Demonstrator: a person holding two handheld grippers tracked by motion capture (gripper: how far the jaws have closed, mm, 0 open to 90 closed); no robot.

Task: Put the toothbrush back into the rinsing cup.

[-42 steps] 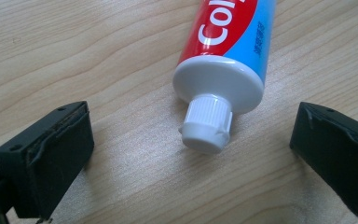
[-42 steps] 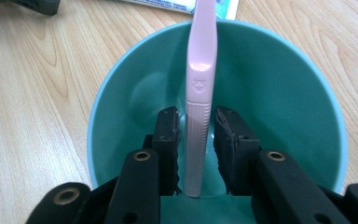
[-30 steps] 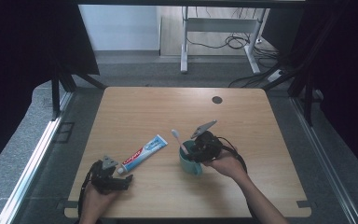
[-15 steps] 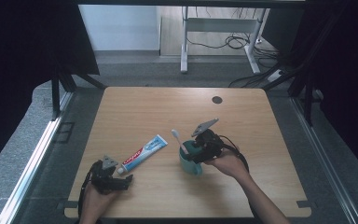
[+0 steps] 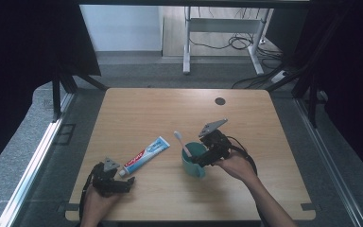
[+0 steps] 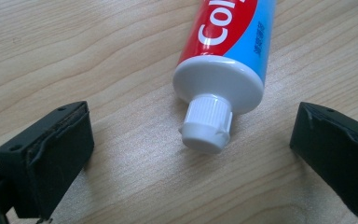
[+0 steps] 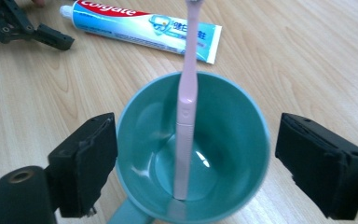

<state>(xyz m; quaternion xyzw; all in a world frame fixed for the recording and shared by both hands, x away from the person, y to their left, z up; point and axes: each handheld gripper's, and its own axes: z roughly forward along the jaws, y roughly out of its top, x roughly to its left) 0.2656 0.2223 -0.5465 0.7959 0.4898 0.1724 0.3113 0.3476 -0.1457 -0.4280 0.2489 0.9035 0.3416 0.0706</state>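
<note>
Toothpaste tube (image 6: 223, 42) lies cap-first between the wide-open, empty left claw (image 6: 200, 154) — centre on the cap. Right claw (image 7: 205, 168), open at three and nine o'clock, straddles the teal mug (image 7: 242, 140) ungripped.

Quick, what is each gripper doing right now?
Left gripper: open, white-capped red-and-blue toothpaste tube between its fingers.
Right gripper: open around the teal cup.

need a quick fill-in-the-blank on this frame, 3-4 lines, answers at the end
1. The pink toothbrush stands inside the teal ____.
2. The toothpaste tube lies on the wooden ____.
3. The left gripper has its fingers open on either side of the tube's white ____.
4. The right gripper is ____, its fingers flanking the mug.

Answers: mug; table; cap; open
</note>
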